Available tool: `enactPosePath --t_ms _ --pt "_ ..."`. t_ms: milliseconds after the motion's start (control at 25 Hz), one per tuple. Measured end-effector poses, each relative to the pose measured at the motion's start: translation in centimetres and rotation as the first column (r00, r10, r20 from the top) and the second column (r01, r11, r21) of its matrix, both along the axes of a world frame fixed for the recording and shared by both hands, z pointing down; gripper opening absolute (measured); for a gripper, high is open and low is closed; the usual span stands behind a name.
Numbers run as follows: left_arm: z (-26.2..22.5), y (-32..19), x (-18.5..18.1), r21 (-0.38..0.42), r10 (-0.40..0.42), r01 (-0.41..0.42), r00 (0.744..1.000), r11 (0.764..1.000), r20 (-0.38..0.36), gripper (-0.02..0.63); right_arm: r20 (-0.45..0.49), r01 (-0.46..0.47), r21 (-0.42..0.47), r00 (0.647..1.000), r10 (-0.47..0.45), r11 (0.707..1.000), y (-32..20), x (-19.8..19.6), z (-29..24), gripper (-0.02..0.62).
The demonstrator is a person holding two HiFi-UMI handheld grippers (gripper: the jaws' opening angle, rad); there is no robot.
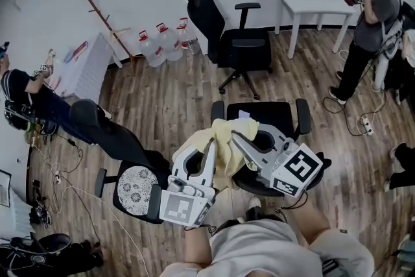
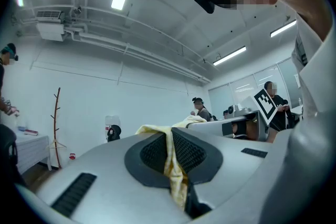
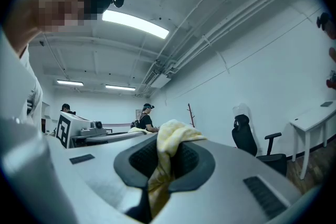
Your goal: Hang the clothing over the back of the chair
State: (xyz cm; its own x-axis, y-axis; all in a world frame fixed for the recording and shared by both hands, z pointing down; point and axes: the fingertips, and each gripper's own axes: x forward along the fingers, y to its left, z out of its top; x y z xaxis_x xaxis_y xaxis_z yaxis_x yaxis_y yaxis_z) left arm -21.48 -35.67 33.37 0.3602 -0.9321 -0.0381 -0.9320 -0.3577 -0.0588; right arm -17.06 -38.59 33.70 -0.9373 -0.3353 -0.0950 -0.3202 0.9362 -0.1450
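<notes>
A pale yellow garment (image 1: 220, 143) hangs bunched between my two grippers, held up in front of a black office chair (image 1: 262, 115) that stands just beyond it. My left gripper (image 1: 211, 144) is shut on one edge of the cloth, which shows as a yellow strip (image 2: 170, 157) pinched between the dark pads. My right gripper (image 1: 236, 137) is shut on another fold of the garment (image 3: 165, 152), which bulges above its pads. Both grippers point level, side by side, with the garment draped over their tips.
A second black chair (image 1: 227, 32) stands further back near water bottles (image 1: 165, 42). A chair with a patterned cushion (image 1: 135, 190) is close at my left. A white table (image 1: 318, 3), a coat rack (image 1: 100, 13) and several people stand around the room.
</notes>
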Motion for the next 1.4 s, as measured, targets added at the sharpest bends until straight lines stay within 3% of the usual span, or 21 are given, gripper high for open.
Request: enactPosePath --t_ms 680,1400 --pt "-0.5 -4.3 8.3 0.010 0.205 -0.205 0.979 0.979 0.011 0.025 0.014 -0.230 0.054 0.973 0.229 0.972 -3.2 9.3 -1.6 0.046" --pt "1.2 -7.2 13.3 -0.043 0.288 -0.288 0.958 0.957 -0.010 0.025 -0.020 -0.357 0.080 0.933 0.359 0.931 -6.1 15.3 -1.2 0.046"
